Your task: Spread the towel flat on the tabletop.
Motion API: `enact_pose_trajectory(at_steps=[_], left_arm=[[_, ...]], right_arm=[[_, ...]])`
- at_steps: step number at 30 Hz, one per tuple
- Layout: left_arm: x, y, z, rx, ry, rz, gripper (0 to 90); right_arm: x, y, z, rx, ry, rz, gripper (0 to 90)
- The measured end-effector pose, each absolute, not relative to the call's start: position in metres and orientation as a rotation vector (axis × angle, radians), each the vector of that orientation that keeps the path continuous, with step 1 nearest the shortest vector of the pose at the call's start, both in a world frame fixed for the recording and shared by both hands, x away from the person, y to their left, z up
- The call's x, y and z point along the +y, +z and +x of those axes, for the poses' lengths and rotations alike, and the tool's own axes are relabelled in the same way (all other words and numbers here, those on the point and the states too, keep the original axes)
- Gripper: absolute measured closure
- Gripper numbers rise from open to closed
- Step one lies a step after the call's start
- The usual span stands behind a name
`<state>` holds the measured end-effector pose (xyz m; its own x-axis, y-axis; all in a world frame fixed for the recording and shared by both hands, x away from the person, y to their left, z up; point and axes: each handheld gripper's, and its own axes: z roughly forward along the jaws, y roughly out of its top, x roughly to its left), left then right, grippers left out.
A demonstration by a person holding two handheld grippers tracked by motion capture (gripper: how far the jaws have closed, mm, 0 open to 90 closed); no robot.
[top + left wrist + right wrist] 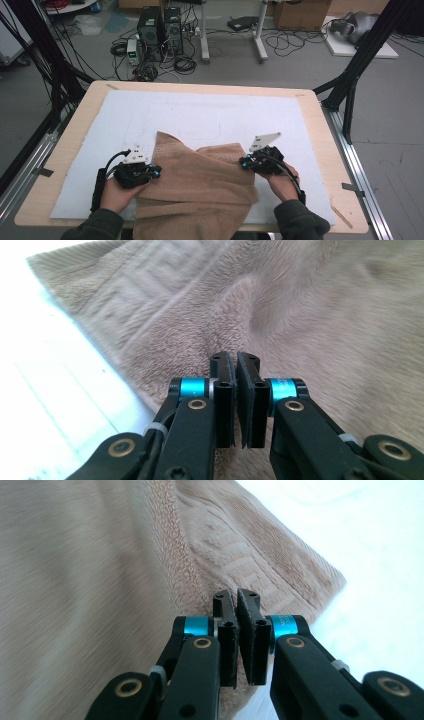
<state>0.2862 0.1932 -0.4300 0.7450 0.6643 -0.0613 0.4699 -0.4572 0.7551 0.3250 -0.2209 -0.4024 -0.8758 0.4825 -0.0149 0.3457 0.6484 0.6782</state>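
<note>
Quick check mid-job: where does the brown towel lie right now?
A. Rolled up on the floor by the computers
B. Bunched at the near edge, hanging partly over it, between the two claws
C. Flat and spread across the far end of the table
B: the high view shows the towel rumpled at the near edge of the table, draping over it, with the left claw and right claw at its sides.

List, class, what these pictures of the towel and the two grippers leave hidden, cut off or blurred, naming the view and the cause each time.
- Towel: the high view's bottom edge cuts off its near end.
- Left gripper: jaws shut; in its own view, whether towel is pinched between the pads cannot be told.
- Right gripper: same doubt in its view; motion blur smears the towel at left.
- Both forearms: cut off at the high view's bottom edge.
</note>
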Motion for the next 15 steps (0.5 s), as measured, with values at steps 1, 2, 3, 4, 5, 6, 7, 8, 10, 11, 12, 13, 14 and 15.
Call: enact_pose_trajectory(at_steps=[1,2,3,4,5,6,7,8,10,11,12,13,14,15], left_arm=[[0.195,-0.428,0.282,0.835,0.303,2.138,85.8],[0.199,-0.426,0.274,0.823,0.273,2.130,85.8],[0.199,-0.426,0.274,0.823,0.273,2.130,85.8],[0.202,-0.425,0.267,0.799,0.226,2.147,85.7],[0.202,-0.425,0.267,0.799,0.226,2.147,84.8],[0.203,-0.423,0.266,0.783,0.223,2.155,84.8],[0.205,-0.419,0.268,0.798,0.238,2.135,75.6],[0.205,-0.419,0.268,0.798,0.238,2.135,69.0],[0.206,-0.413,0.276,0.821,0.248,2.106,64.7],[0.205,-0.409,0.286,0.843,0.278,2.087,63.5],[0.205,-0.409,0.286,0.843,0.278,2.087,62.3],[0.201,-0.410,0.297,0.857,0.287,2.114,60.3],[0.201,-0.410,0.297,0.857,0.287,2.114,59.0],[0.197,-0.412,0.301,0.863,0.298,2.141,58.7]], right_arm=[[-0.226,-0.402,0.318,2.677,1.045,0.687,87.2],[-0.229,-0.403,0.311,2.688,1.049,0.683,87.1],[-0.229,-0.403,0.311,2.688,1.049,0.683,87.1],[-0.231,-0.408,0.301,2.755,1.077,0.666,86.0],[-0.229,-0.410,0.298,2.769,1.063,0.634,83.7],[-0.229,-0.410,0.298,2.769,1.063,0.634,83.7],[-0.229,-0.408,0.296,2.750,1.074,0.582,76.5],[-0.229,-0.406,0.299,2.741,1.108,0.616,70.1],[-0.227,-0.404,0.309,2.731,1.143,0.606,64.3],[-0.223,-0.404,0.314,2.727,1.135,0.604,60.5],[-0.219,-0.406,0.320,2.743,1.118,0.598,58.9],[-0.215,-0.409,0.326,2.761,1.104,0.582,58.0],[-0.215,-0.409,0.326,2.761,1.104,0.582,58.0],[-0.208,-0.417,0.333,2.792,1.047,0.580,56.3]])
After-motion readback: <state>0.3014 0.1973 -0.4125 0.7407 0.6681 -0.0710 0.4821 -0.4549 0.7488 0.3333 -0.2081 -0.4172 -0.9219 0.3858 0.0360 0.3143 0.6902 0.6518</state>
